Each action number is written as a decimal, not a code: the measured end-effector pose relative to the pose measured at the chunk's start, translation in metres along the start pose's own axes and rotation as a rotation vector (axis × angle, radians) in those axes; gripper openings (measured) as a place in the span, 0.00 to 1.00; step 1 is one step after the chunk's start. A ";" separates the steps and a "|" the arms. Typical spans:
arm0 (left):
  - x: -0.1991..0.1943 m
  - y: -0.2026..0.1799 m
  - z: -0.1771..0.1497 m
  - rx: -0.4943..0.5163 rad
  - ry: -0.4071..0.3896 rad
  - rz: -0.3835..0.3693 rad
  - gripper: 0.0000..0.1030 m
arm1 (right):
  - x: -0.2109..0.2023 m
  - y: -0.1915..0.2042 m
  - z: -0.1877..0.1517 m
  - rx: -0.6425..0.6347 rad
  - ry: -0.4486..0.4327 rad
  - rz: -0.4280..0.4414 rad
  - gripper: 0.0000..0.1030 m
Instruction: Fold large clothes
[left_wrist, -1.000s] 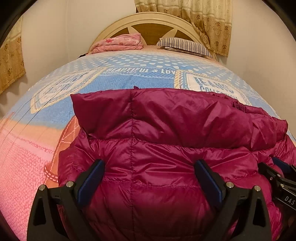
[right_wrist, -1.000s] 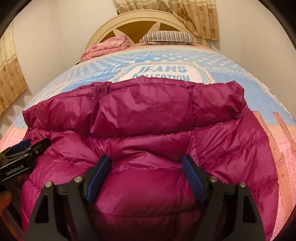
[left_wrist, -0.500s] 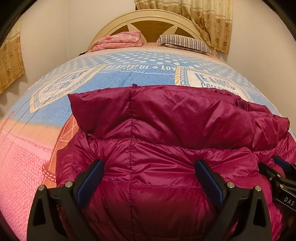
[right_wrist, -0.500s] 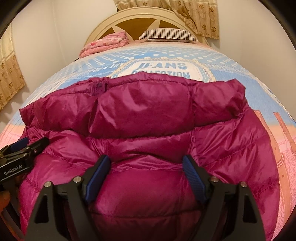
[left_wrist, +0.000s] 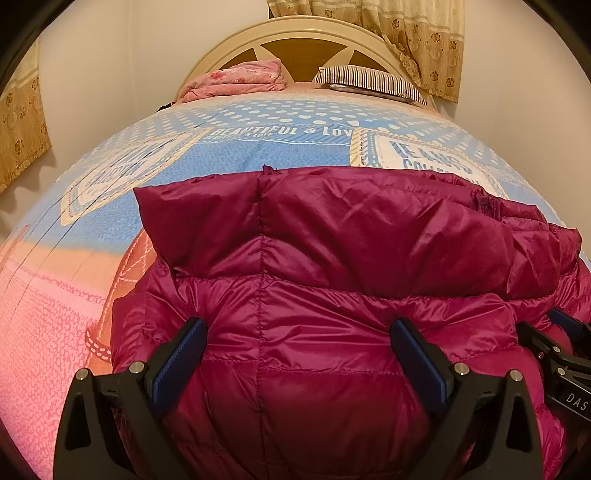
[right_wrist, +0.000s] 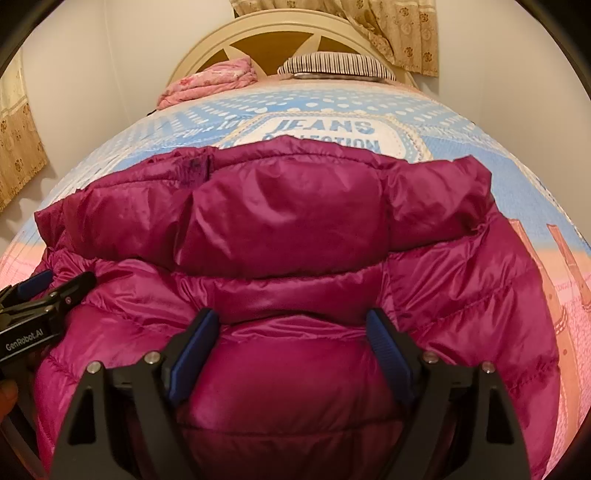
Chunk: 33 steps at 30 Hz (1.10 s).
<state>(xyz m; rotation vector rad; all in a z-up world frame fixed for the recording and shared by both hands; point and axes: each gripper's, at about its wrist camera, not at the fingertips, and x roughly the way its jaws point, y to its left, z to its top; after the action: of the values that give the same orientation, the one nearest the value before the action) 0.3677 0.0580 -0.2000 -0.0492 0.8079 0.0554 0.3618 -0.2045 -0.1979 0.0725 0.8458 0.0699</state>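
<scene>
A magenta quilted down jacket (left_wrist: 332, 266) lies on the bed, toward its near end, with a folded layer forming a straight far edge across the blue part of the bedspread (left_wrist: 258, 155). To the jacket's left the pink and orange part of the spread lies bare out to the bed's side; to its right a narrower bare strip shows in the right wrist view. Beyond the jacket the spread runs uncovered to a folded pink blanket (left_wrist: 236, 79) and a striped pillow (left_wrist: 369, 79) against the cream headboard (left_wrist: 295, 33), with a patterned curtain (left_wrist: 417, 40) above.

Printed on the spread are "BEAUTIFUL & LOV", cut off, and "JEANS", with a second word half hidden by the jacket. The left gripper's side reads "GenRobot.AI"; the right gripper's shows "DAS", cut off.

The left gripper (left_wrist: 297, 350) is low over the jacket's near left part, jaws wide apart, with puffed fabric between them. The right gripper (right_wrist: 291, 341) sits just beside it over the near right part, jaws also apart, straddling a bulge of fabric. Both point toward the headboard.
</scene>
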 end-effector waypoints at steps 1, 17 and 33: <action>0.000 0.000 0.000 0.000 0.000 0.000 0.97 | 0.000 0.000 0.000 -0.001 0.000 -0.001 0.83; 0.000 -0.019 0.055 0.007 -0.071 0.001 0.97 | -0.006 0.020 0.052 -0.012 -0.042 0.012 0.70; 0.050 -0.012 0.056 -0.066 0.014 -0.039 0.98 | 0.052 0.017 0.062 -0.042 0.018 -0.032 0.66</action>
<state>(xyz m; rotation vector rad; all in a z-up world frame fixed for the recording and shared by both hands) 0.4436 0.0517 -0.1975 -0.1278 0.8185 0.0449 0.4424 -0.1849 -0.1943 0.0195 0.8627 0.0583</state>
